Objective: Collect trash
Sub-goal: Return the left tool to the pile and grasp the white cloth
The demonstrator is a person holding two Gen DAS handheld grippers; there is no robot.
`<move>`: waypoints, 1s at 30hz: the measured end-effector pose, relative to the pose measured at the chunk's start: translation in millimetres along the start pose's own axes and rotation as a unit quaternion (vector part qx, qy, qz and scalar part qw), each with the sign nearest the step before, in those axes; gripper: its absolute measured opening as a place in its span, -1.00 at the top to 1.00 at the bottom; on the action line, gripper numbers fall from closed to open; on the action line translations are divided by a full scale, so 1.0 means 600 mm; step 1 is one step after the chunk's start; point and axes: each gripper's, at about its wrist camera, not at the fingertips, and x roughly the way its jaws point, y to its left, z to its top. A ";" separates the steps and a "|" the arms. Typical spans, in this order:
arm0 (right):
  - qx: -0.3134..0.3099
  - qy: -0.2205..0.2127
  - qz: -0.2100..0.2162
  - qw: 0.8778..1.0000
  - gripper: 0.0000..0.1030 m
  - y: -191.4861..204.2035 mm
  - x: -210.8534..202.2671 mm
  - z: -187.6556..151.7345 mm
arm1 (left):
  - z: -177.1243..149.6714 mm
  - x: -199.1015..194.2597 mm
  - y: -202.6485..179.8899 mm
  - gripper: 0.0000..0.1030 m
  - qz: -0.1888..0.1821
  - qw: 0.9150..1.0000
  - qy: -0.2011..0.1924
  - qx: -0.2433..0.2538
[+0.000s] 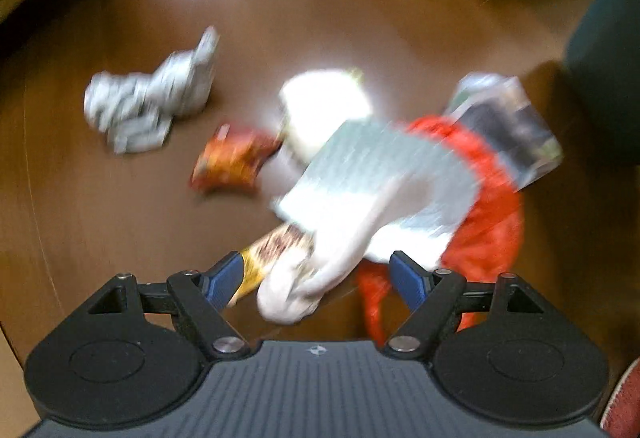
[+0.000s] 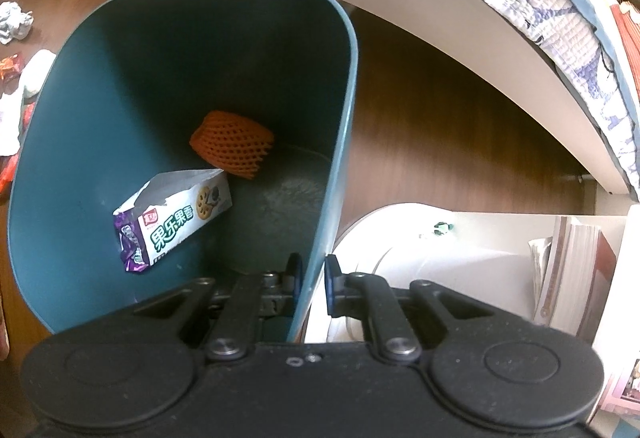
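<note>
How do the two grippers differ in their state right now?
The left gripper is wide open above floor litter, gripping nothing; the right gripper is shut on the teal bin's wall. The left view is blurred, the right view sharp. Both have blue pads and point downward.

Only one readable label: snack wrapper (image 2: 176, 222) inside the teal bin (image 2: 80, 86), lying ahead and left of the right gripper (image 2: 314, 278), which clamps the bin's wall. Big green Chinese chars on white read 果乐果香, w/ a small red brand logo above-left of them, too small to read, and a biscuit pic to their right. Left wrist view: too blurred, no text legible on the litter in front of the left gripper (image 1: 320, 278). Small emblem on that gripper's body, unreadable.
</note>
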 end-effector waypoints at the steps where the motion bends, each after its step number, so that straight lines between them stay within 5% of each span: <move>1: 0.001 0.001 -0.001 1.000 0.81 0.000 0.000 -0.001 | -0.007 0.006 0.005 -0.54 0.005 1.000 0.002 -0.005; 7: -0.006 0.004 -0.004 1.000 0.81 0.004 0.004 -0.002 | -0.036 0.022 0.023 -0.52 0.007 0.999 -0.001 -0.043; 9: -0.005 0.004 -0.004 1.000 0.81 0.006 0.004 -0.001 | -0.039 0.019 0.026 -0.42 0.005 0.999 -0.003 -0.053; 11: -0.001 0.000 -0.005 1.000 0.82 0.004 0.005 0.000 | -0.036 0.019 0.029 -0.07 0.003 0.998 -0.003 -0.065; 14: 0.002 -0.016 -0.018 1.000 0.86 0.006 0.002 -0.001 | -0.036 0.026 0.032 0.20 -0.001 0.997 0.001 -0.073; 19: 0.004 -0.040 -0.029 0.999 0.91 0.006 0.000 0.002 | -0.034 0.024 0.029 0.54 0.005 0.997 -0.002 -0.071; 30: 0.047 -0.038 -0.028 0.998 0.96 -0.028 0.010 0.008 | 0.009 -0.039 -0.001 0.83 -0.014 0.998 -0.045 -0.042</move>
